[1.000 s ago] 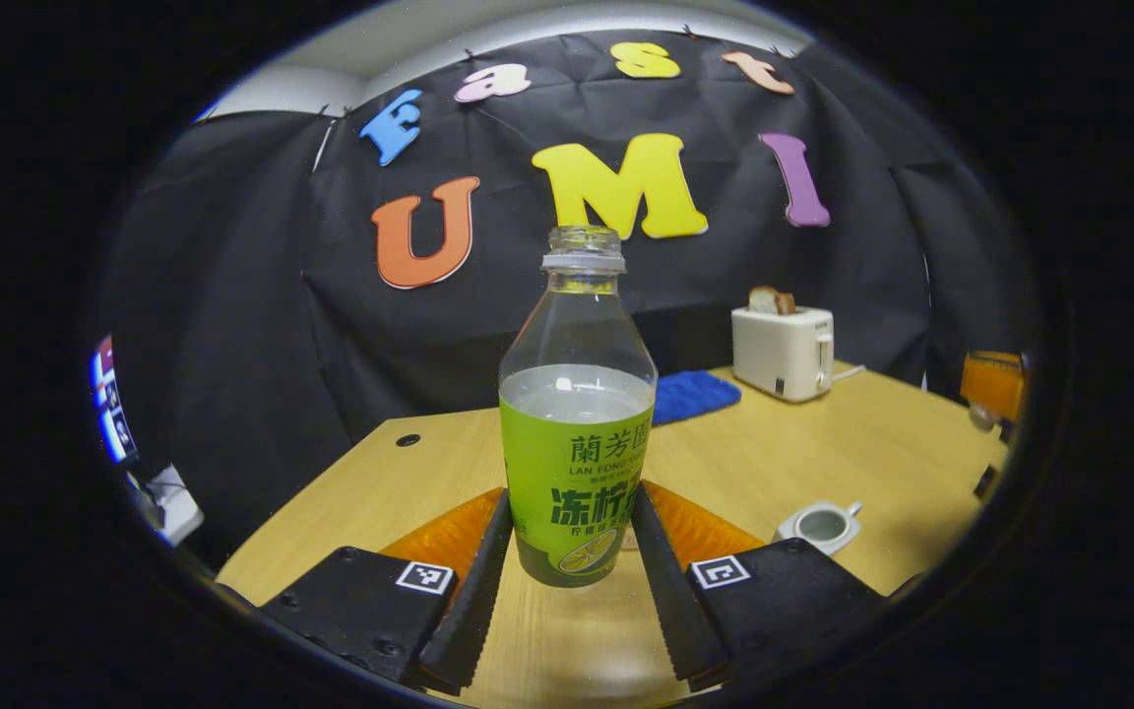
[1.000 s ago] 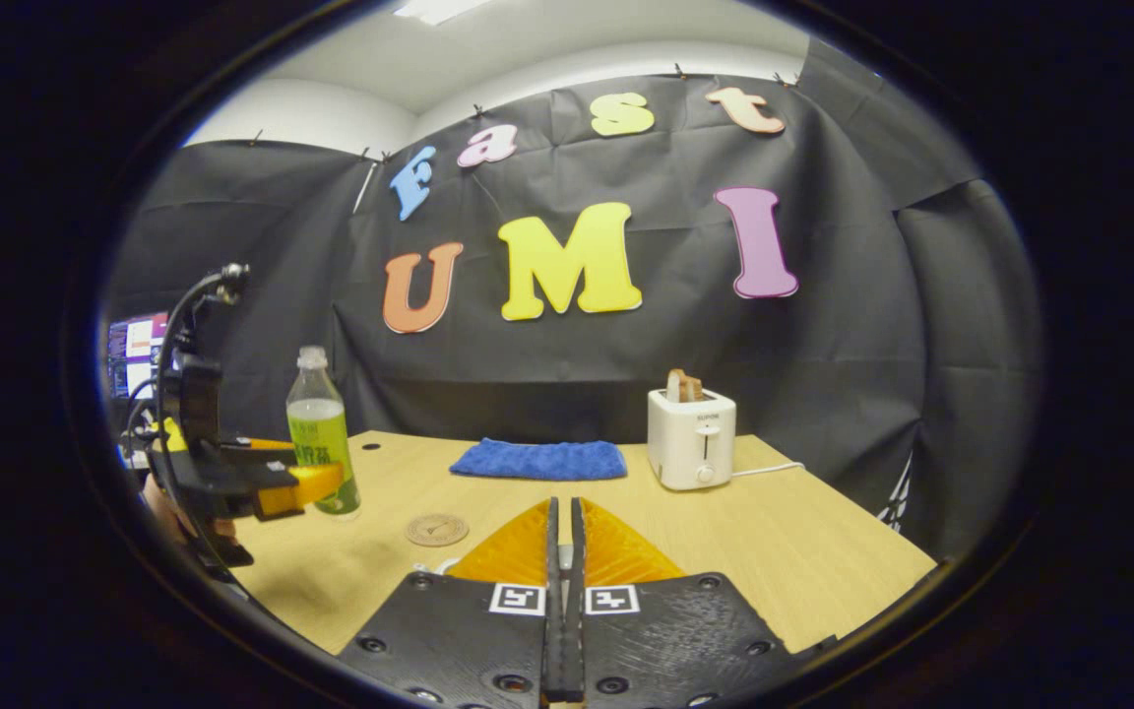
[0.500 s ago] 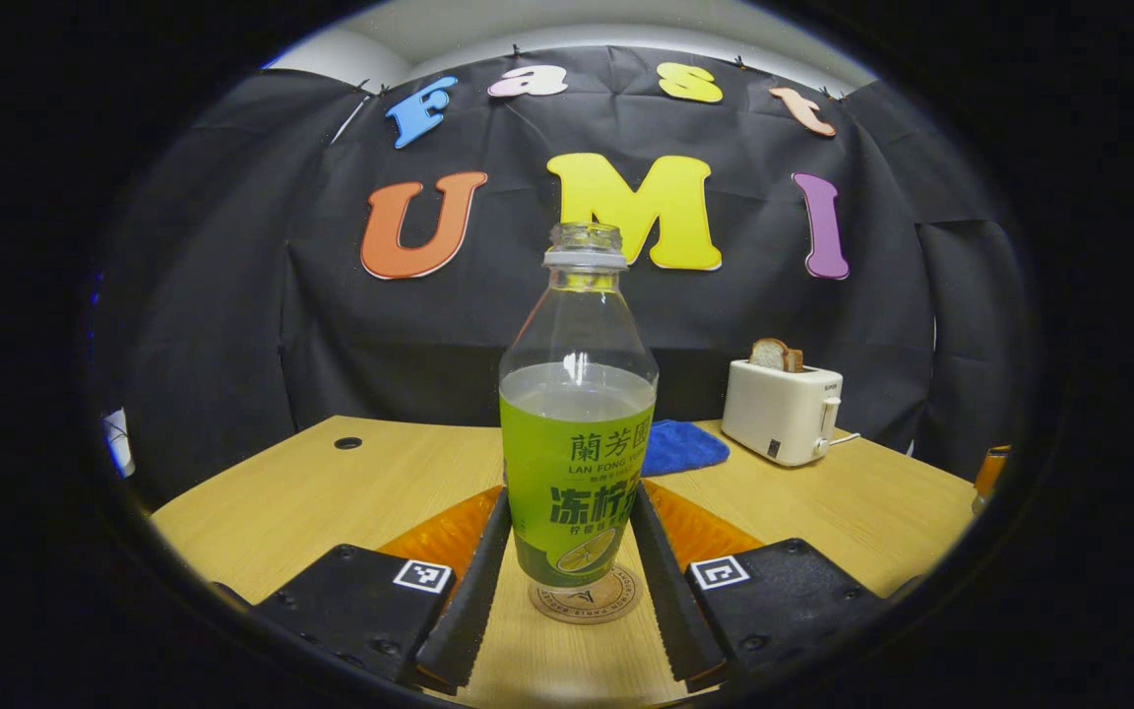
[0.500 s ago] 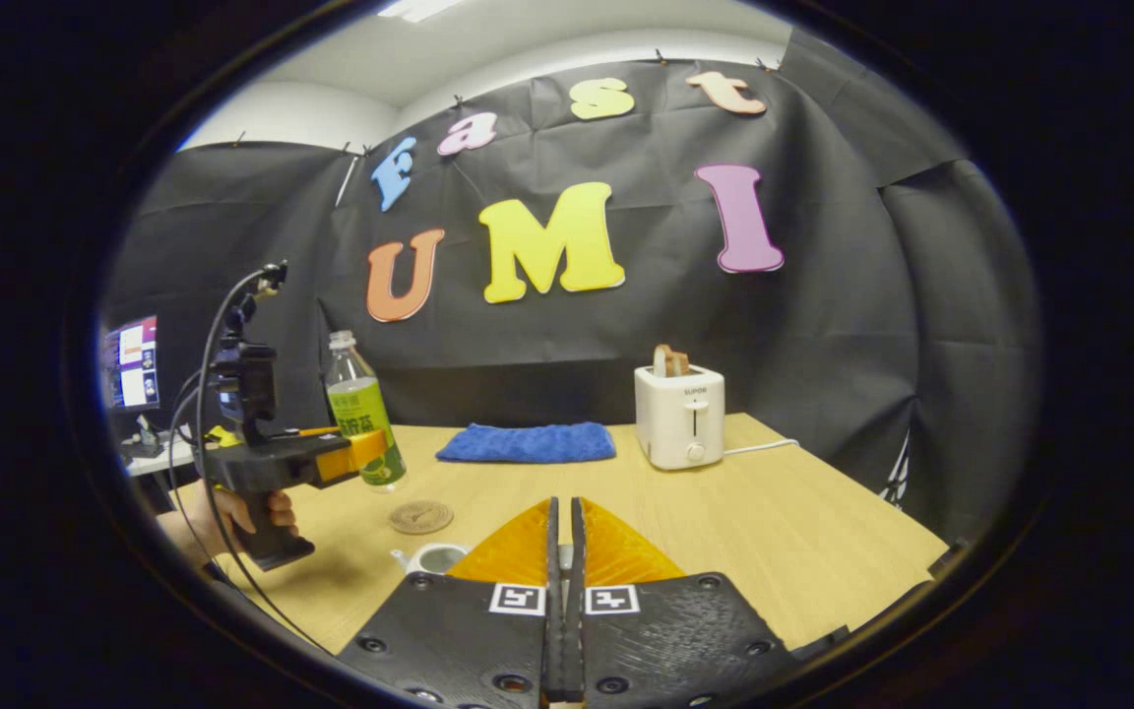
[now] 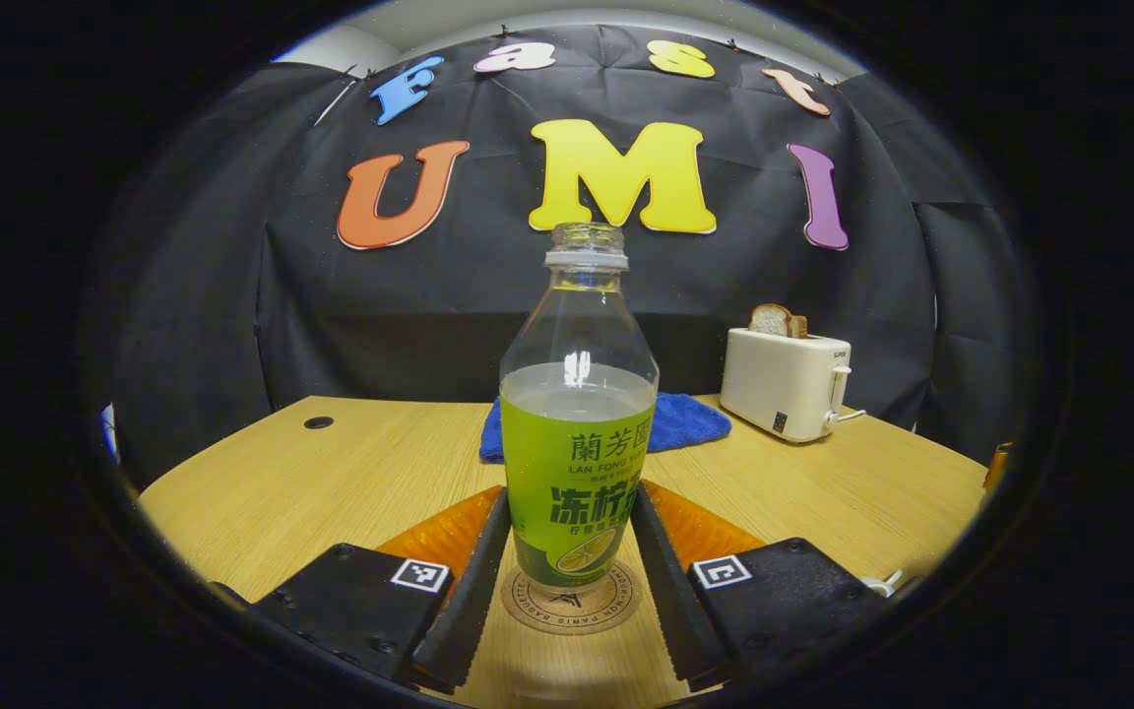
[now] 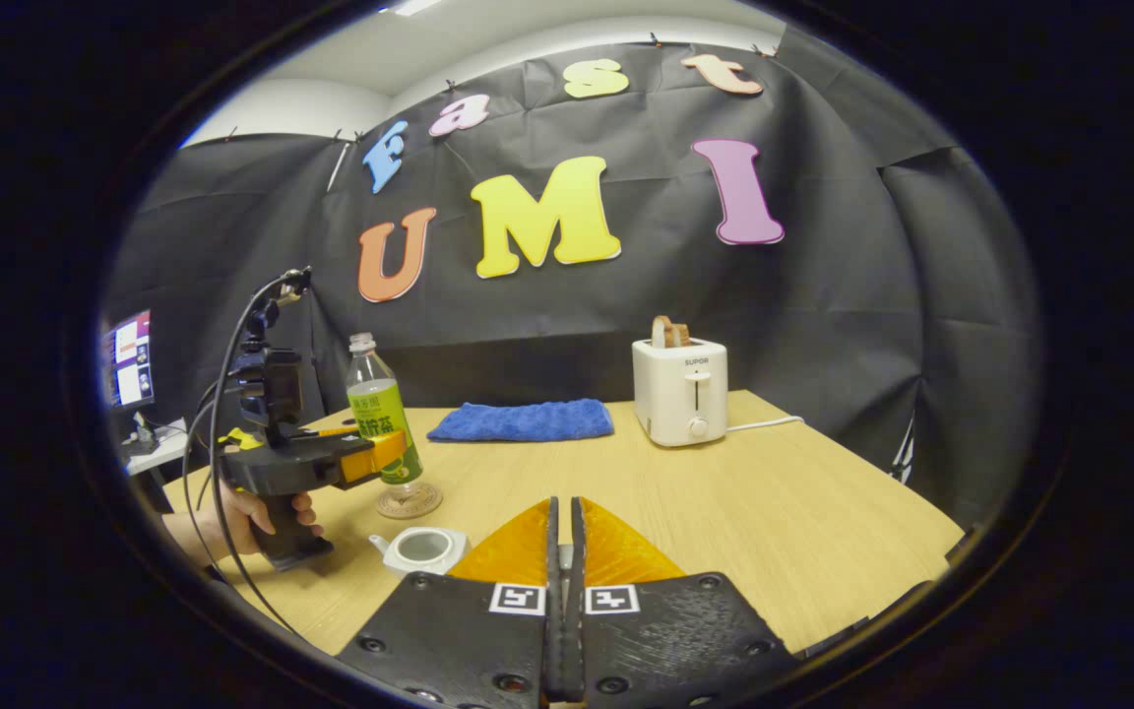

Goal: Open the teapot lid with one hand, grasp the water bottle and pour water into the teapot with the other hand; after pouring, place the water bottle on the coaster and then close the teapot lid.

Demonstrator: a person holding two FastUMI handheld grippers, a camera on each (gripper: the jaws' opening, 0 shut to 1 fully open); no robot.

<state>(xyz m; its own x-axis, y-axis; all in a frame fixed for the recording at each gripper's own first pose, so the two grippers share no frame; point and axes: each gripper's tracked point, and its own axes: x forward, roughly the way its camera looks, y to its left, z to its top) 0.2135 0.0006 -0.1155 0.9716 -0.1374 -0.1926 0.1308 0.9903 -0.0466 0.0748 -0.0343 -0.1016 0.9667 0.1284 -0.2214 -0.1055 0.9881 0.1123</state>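
My left gripper (image 5: 567,551) clamped the water bottle (image 5: 577,463) by its labelled lower body, directly ahead between my fingers, its base over the coaster (image 5: 572,603). Uncapped and partly full, it seemed light, slick and squeezable; low on the label felt safest. My right gripper (image 6: 564,581) was pinched together, seemingly holding the lid, barely visible. Its view showed the open teapot (image 6: 422,547), just left of its fingers.

Water bottle (image 5: 577,423) upright (uncapped), over coaster (image 5: 572,603), hand-held gripper (image 5: 572,581)
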